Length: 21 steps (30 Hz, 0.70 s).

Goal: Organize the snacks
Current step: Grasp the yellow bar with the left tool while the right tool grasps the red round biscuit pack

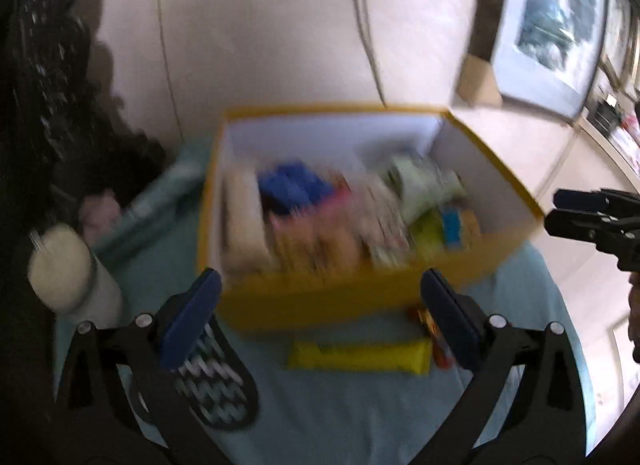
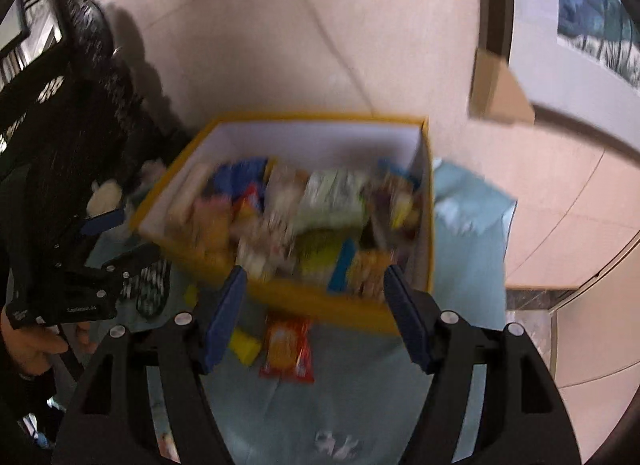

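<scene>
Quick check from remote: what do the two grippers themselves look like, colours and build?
Both match: the left gripper and right gripper have black frames with triangular cut-outs, silver pivot screws, and flat dark-blue finger pads. A bare hand grips the left one's black handle.

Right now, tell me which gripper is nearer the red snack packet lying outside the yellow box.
Right. The right gripper hangs over the red snack packet; the left gripper sits further left, over the yellow bar.
</scene>
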Each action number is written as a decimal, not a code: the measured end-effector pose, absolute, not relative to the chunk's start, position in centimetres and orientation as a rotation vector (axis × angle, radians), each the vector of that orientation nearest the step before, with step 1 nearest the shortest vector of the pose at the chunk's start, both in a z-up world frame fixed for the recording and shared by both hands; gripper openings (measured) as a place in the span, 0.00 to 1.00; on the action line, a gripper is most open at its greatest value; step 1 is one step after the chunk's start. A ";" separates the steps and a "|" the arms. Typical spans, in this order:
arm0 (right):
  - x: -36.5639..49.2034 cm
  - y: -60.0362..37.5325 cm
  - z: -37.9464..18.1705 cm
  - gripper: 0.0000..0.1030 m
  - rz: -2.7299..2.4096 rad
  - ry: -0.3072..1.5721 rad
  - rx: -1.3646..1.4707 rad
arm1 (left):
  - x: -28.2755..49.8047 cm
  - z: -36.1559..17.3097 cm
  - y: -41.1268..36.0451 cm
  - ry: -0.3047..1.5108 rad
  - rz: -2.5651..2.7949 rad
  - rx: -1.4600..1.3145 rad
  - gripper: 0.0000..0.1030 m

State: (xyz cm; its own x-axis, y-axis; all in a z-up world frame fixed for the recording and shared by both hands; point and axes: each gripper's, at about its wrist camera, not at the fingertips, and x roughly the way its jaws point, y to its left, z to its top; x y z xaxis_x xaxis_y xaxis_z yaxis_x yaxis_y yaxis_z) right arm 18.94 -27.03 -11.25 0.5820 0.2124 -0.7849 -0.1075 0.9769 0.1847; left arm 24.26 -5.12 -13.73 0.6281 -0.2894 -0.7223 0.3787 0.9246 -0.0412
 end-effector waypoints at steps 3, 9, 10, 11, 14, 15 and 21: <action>16.8 -26.4 -13.5 0.69 0.196 0.984 0.128 | 22.0 -16.4 -5.3 0.852 -0.416 0.164 0.98; 15.0 -25.3 -18.1 0.69 0.162 1.105 0.154 | 20.5 -20.5 -5.7 0.956 -0.401 0.155 0.98; 15.1 -25.0 -18.6 0.69 0.155 1.114 0.158 | 20.7 -20.9 -5.8 0.961 -0.391 0.141 0.98; 15.2 -24.8 -19.0 0.69 0.151 1.117 0.161 | 20.9 -21.1 -5.9 0.962 -0.381 0.130 0.98; 15.6 -23.9 -19.9 0.69 0.149 1.123 0.156 | 22.2 -21.6 -6.3 0.962 -0.337 0.099 0.98; 15.8 -23.6 -20.1 0.69 0.149 1.118 0.142 | 22.7 -21.6 -6.6 0.961 -0.323 0.093 0.98; 17.4 -22.9 -21.2 0.69 0.147 1.106 0.117 | 25.5 -23.8 -7.6 0.992 -0.221 0.083 0.98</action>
State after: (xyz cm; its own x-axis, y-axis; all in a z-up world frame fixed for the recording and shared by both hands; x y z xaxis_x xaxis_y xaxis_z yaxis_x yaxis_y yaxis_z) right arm 17.42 -22.86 -21.25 0.4403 0.1764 -0.8804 -0.0601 0.9841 0.1671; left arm 25.45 -7.59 -23.80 0.5266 -0.1468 -0.8374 0.2219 0.9746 -0.0313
